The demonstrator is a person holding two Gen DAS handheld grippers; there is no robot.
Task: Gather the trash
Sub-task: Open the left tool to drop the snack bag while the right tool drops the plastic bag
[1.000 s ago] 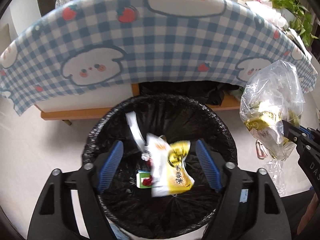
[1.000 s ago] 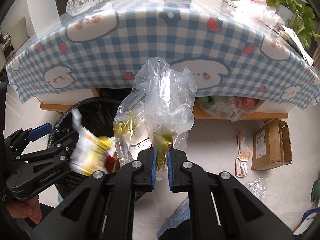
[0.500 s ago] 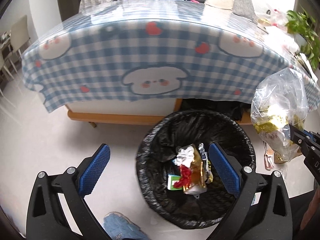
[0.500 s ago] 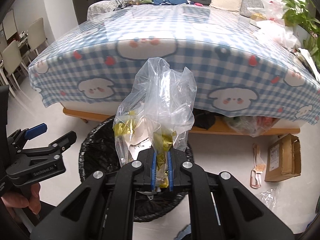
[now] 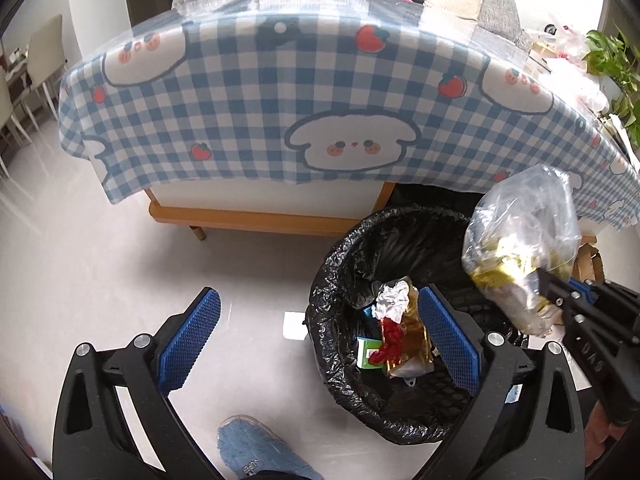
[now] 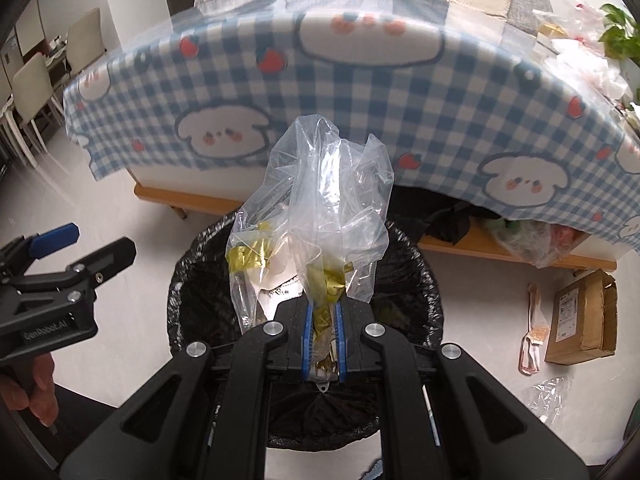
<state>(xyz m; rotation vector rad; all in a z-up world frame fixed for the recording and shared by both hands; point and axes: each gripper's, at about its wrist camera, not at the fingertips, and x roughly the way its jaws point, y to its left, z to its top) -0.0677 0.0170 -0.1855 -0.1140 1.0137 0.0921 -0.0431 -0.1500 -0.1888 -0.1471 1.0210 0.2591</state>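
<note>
A black-lined trash bin [image 5: 344, 264] [image 6: 184, 276] stands on the pale floor in front of the table. Wrappers [image 5: 396, 332] lie inside it. My right gripper [image 6: 322, 332] is shut on a clear plastic bag [image 6: 320, 216] with yellow scraps inside, held right over the bin. The same bag [image 5: 520, 244] hangs over the bin's right rim in the left wrist view, with the right gripper [image 5: 560, 300] below it. My left gripper [image 5: 320, 336] is wide open and empty, its right finger over the bin and its left finger over bare floor. It also shows at the left [image 6: 76, 248].
A table with a blue checked cloth [image 5: 320, 112] overhangs behind the bin. A cardboard box [image 6: 580, 320], a small packet [image 6: 532, 340] and a loose clear bag [image 6: 556, 392] lie on the floor to the right. A blue slipper [image 5: 256, 452] is below the left gripper.
The left gripper's jaws opened wider and the wrappers dropped into the bin; it then slid left off the bin. The right gripper carried the plastic bag left until it hangs over the bin.
</note>
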